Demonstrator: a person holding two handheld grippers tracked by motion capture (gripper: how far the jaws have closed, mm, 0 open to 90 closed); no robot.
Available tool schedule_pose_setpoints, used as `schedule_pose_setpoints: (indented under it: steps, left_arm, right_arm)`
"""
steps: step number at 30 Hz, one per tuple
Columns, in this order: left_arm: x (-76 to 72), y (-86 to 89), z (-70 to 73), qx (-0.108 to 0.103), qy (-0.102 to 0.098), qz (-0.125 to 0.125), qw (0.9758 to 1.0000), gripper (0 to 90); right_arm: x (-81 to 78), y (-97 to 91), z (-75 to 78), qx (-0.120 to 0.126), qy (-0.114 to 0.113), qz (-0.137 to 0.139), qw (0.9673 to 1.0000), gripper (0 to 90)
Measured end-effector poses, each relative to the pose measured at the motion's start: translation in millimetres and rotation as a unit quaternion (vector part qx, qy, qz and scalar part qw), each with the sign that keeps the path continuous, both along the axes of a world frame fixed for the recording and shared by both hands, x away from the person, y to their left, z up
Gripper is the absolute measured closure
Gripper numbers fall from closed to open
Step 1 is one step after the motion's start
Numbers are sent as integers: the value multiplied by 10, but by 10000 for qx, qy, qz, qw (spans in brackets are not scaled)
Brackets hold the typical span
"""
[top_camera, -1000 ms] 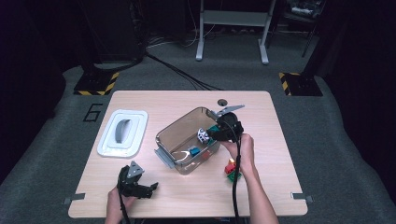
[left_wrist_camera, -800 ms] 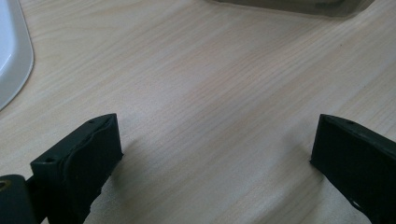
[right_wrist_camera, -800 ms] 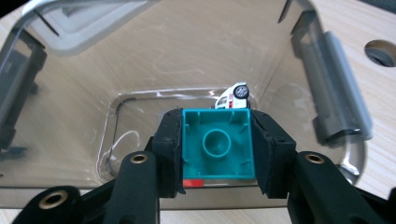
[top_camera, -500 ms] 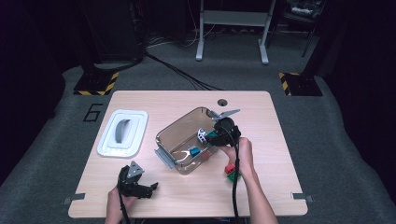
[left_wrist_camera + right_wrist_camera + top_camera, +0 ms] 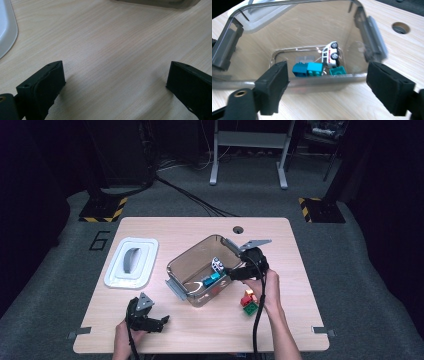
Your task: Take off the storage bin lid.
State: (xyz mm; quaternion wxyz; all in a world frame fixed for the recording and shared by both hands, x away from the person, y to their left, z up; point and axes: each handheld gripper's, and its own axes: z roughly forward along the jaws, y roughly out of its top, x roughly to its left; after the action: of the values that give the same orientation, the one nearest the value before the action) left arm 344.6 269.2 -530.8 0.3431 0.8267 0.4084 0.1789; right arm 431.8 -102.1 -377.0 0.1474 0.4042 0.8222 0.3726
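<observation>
A clear plastic bin (image 5: 192, 262) stands mid-table. Inside it lie a white toy car (image 5: 331, 54), a blue brick (image 5: 300, 70), a teal brick (image 5: 315, 69) and a green brick (image 5: 337, 71). My right gripper (image 5: 232, 274) hovers at the bin's right rim and points into it. Its jaws have just been opening and now stand wide, with nothing gripped between them (image 5: 327, 82). Near the table's front edge, left of the bin, my left gripper (image 5: 156, 322) rests open over bare wood (image 5: 115, 75).
The bin's white lid (image 5: 131, 262) lies flat to the left of it. A red brick (image 5: 248, 296) and a green brick (image 5: 250, 308) sit on the table (image 5: 300, 285) beside my right hand. A round cable hole (image 5: 238, 229) is at the far edge.
The right gripper has drawn back toward the person, from over the bin to its right rim, and its jaws have spread apart. The left gripper has stayed put.
</observation>
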Motion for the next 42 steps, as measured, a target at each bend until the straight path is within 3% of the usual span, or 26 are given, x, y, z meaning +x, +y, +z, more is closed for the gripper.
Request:
schedule_pose_setpoints:
  steps: [5, 10, 16, 20, 27, 31, 33, 35, 36, 37, 42]
  left_arm:
    - [-1, -1, 0, 0, 0, 1, 10000, 16]
    - [-4, -5, -2, -35, 20, 19, 10000, 16]
    - [1, 2, 2, 24, -12, -6, 10000, 16]
    - [0, -2, 0, 1, 0, 7, 10000, 16]
    - [0, -4, -2, 1, -20, 24, 10000, 16]
    - [3, -6, -3, -1, -44, 38, 10000, 16]
    - [4, -3, 3, 8, -11, 14, 10000, 16]
    - [5, -3, 2, 9, -17, 10, 10000, 16]
    - [5, -4, 1, 4, -17, 22, 10000, 16]
    - [4, -3, 2, 6, -14, 19, 10000, 16]
    - [4, -7, -4, 0, -50, 40, 10000, 16]
  right_arm:
    - [-156, -238, -41, 47, -83, -198, 9998, 110]
    - [-303, -459, -197, -47, 70, -459, 9989, 58]
    - [-447, -712, -498, -41, 222, -856, 9961, 40]
    - [-503, -821, -750, -163, 377, -1216, 9917, 52]
    - [-605, -954, -1070, -111, 479, -1589, 9861, 217]
    - [-641, -970, -1124, 63, 483, -1831, 9819, 225]
    - [-624, -955, -1136, 35, 407, -1879, 9813, 244]
    - [-604, -914, -1139, 31, 515, -1974, 9790, 254]
    - [-590, -914, -1151, -33, 482, -1920, 9802, 269]
    - [-584, -899, -1155, -41, 520, -1995, 9785, 286]
    - [-580, -951, -1200, -123, 628, -2056, 9765, 359]
